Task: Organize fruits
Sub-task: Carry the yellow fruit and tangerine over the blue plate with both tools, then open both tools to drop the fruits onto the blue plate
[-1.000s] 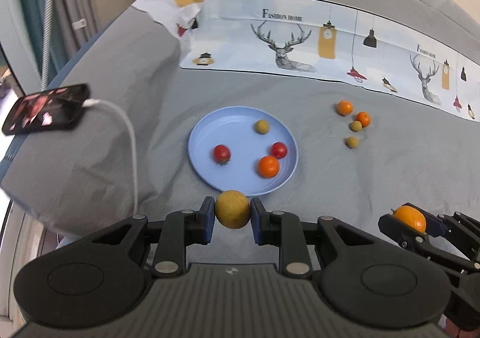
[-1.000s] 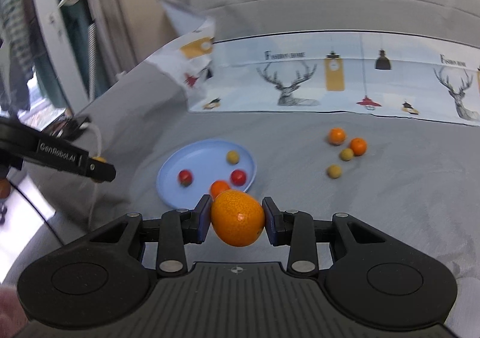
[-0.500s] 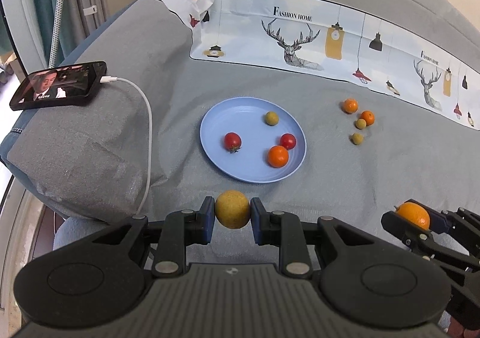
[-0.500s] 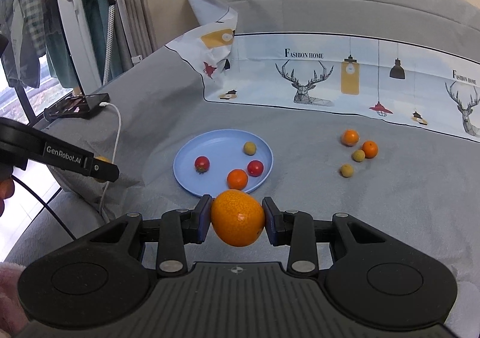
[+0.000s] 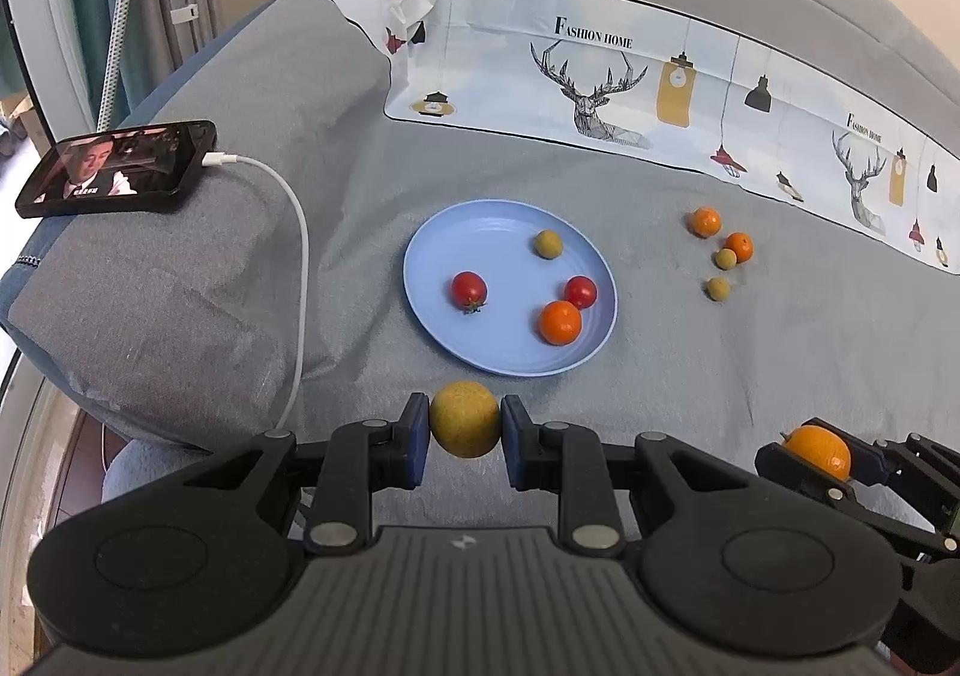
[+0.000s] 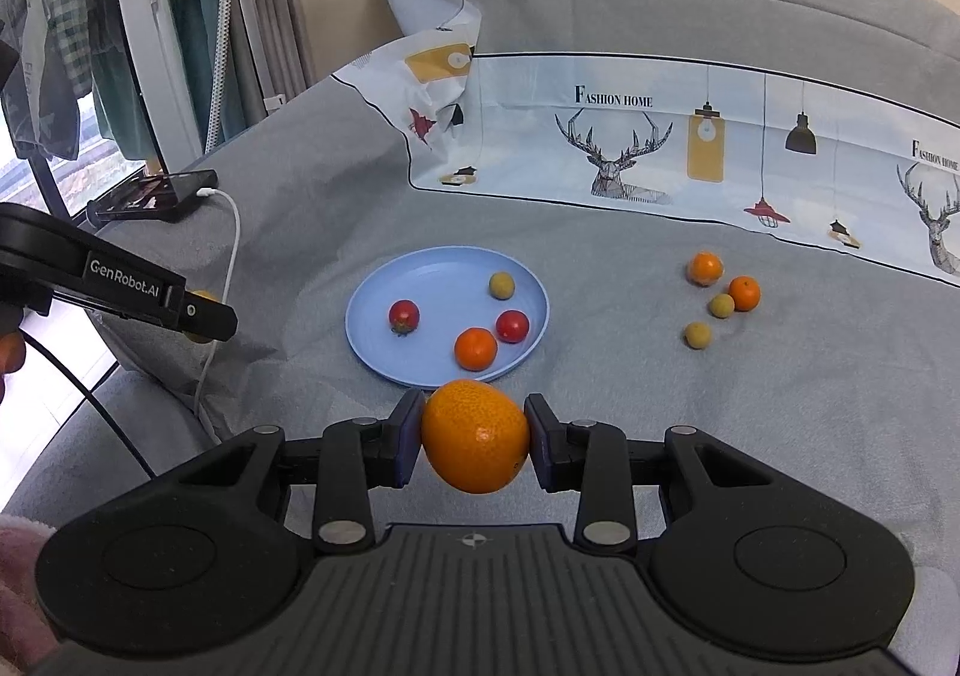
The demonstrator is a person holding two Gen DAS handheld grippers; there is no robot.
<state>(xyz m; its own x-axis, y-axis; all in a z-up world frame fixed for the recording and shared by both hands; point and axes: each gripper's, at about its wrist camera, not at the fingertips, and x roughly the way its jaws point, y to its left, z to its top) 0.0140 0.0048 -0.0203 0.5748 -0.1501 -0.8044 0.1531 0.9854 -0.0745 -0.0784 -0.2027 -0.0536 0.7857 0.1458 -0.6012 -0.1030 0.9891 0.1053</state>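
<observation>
Risk 1: both fruits are round and each is pinched only at its widest line, so either could squirt forward out of the pads if the grip eases before it is low over the blue plate (image 5: 420,280). From this height a dropped fruit would likely roll off across the soft grey bed cover (image 5: 690,376).

Risk 2: the plate already carries two cherry tomatoes, a small orange (image 5: 559,322) and a small yellow-green fruit. A fruit set down hard at its 6 o'clock rim could knock the small orange, or tip the plate on the yielding cover.

Risk 3: the two grippers hang near each other; going in together invites a clash over the plate.

Left gripper (image 5: 465,419): jaws nearly closed, clamped on a yellow-green fruit (image 5: 465,419), both blue pads touching its sides. The plate lies at 12 o'clock from it.

Right gripper (image 6: 475,437): jaws a little wider, clamped on a large orange (image 6: 475,437). The plate sits at 11 to 12 o'clock from it.

Four more small fruits (image 6: 720,295) lie loose on the cover at 3 o'clock of the plate, well apart from it, not yet collected.
</observation>
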